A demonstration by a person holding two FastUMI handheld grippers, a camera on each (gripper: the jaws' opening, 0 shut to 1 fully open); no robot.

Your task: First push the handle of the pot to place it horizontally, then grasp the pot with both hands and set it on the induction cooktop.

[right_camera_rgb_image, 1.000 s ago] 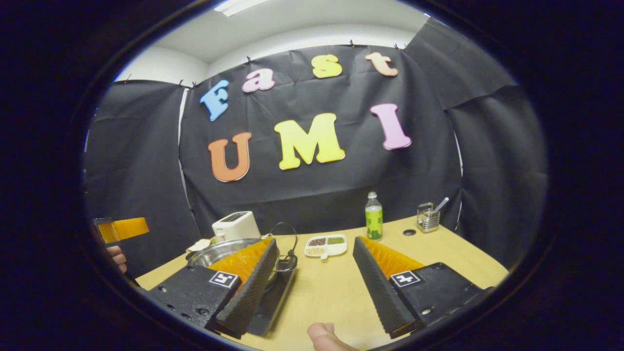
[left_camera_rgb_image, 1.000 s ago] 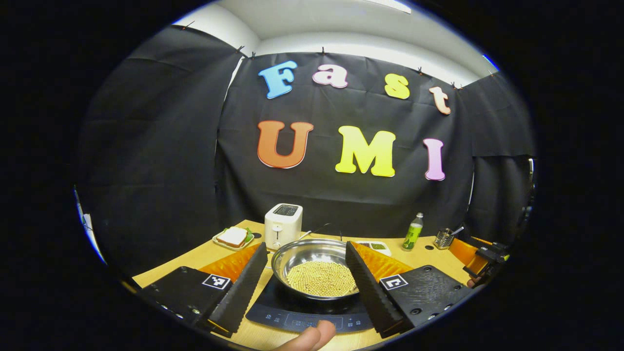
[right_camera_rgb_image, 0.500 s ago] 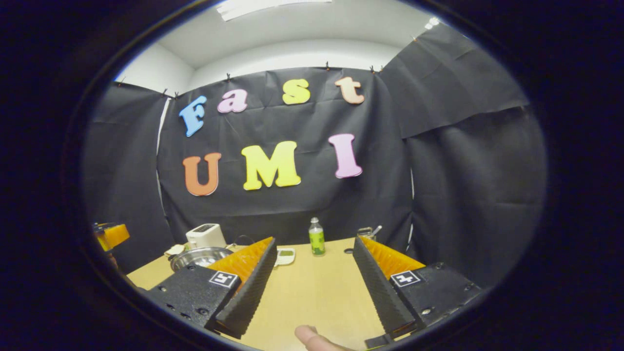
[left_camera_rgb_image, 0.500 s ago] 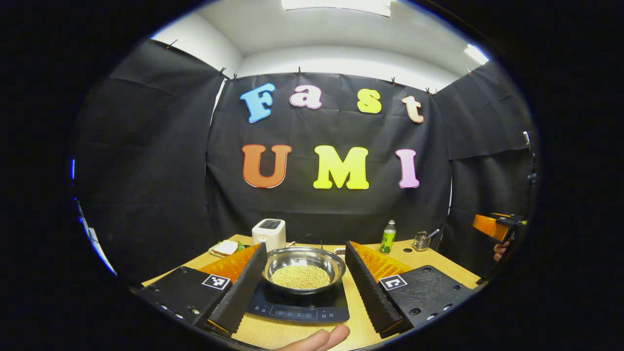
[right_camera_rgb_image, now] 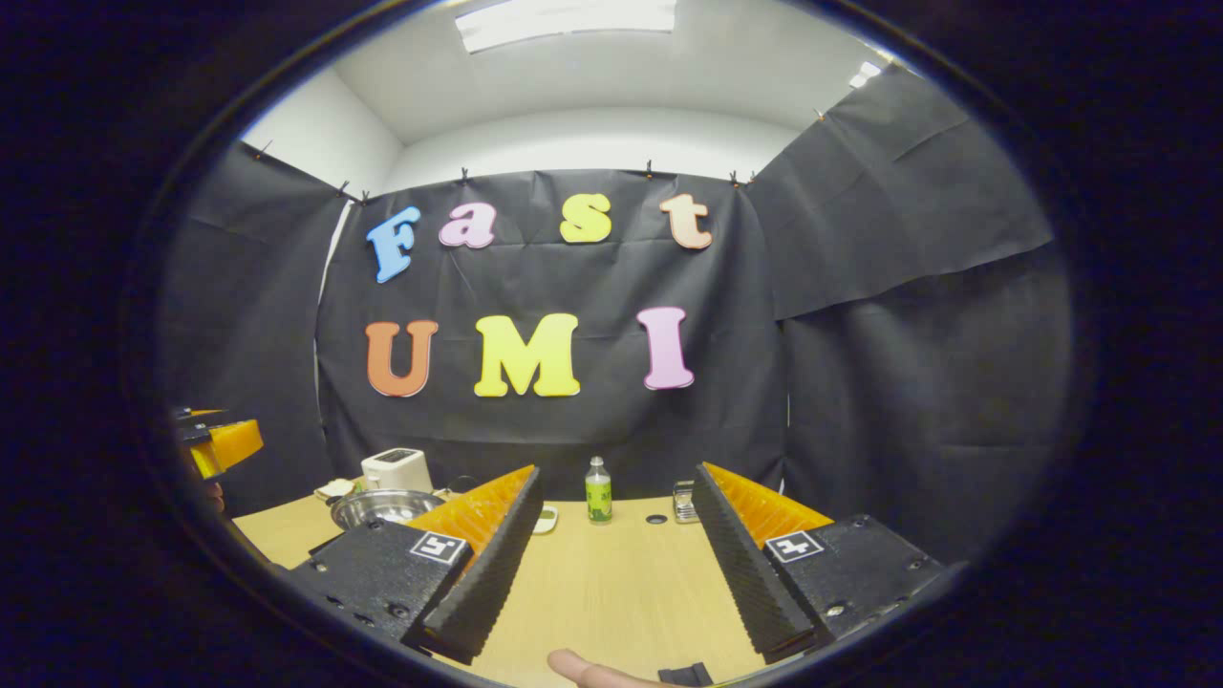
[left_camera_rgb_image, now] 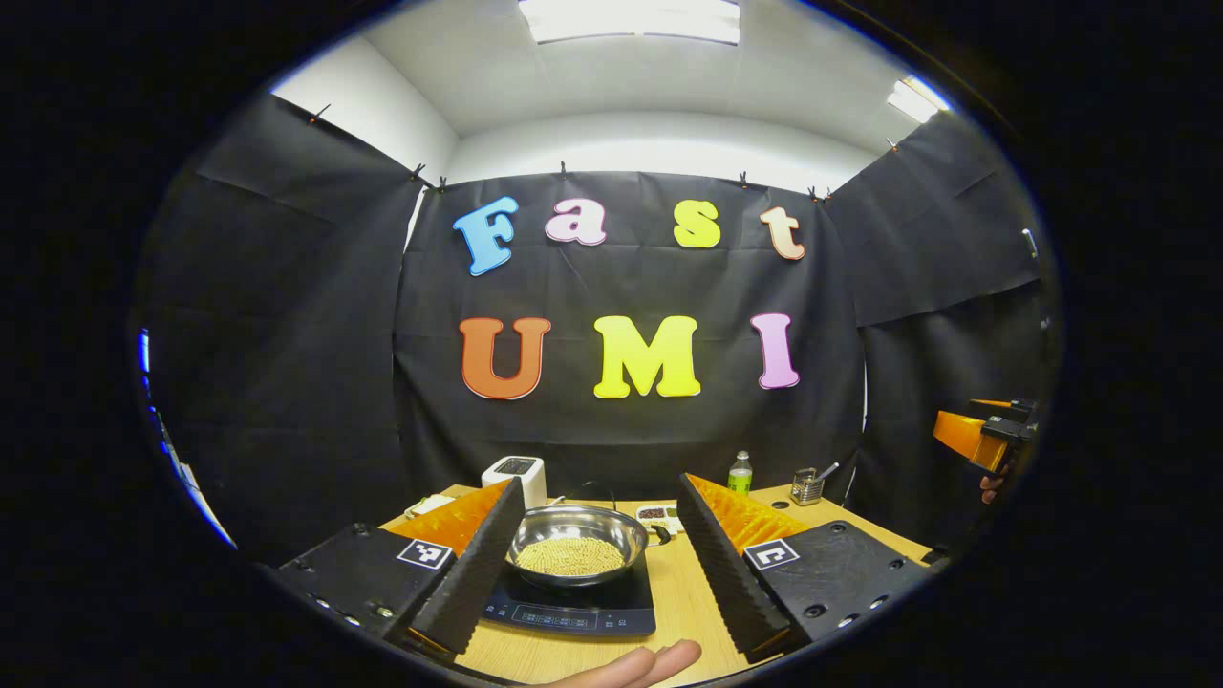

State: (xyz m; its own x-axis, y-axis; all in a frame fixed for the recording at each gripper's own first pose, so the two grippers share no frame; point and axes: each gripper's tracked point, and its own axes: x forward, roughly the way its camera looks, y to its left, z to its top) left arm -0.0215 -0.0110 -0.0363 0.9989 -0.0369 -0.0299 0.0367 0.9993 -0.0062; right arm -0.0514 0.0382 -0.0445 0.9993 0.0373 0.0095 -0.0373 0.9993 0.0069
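A shiny steel pot [left_camera_rgb_image: 576,542] holding yellowish grains sits on the black induction cooktop [left_camera_rgb_image: 575,609], its dark handle [left_camera_rgb_image: 658,533] pointing right. My left gripper [left_camera_rgb_image: 597,521] is open, pulled back from the pot, which appears between its fingers farther off. In the right gripper view the pot [right_camera_rgb_image: 382,505] lies at the far left, partly behind a finger. My right gripper [right_camera_rgb_image: 616,506] is open over bare table with nothing between its fingers. The other gripper [left_camera_rgb_image: 984,435] hangs at the right edge of the left gripper view.
On the wooden table [right_camera_rgb_image: 611,592] stand a white toaster [left_camera_rgb_image: 515,475], a green bottle [right_camera_rgb_image: 598,492], a metal utensil holder [left_camera_rgb_image: 808,485] and a small divided dish [left_camera_rgb_image: 657,516]. A fingertip [left_camera_rgb_image: 635,665] shows at the bottom edge.
Both grippers have drawn back and risen away from the pot, which now looks smaller and farther off. The pot stays on the cooktop. Both grippers remain open.
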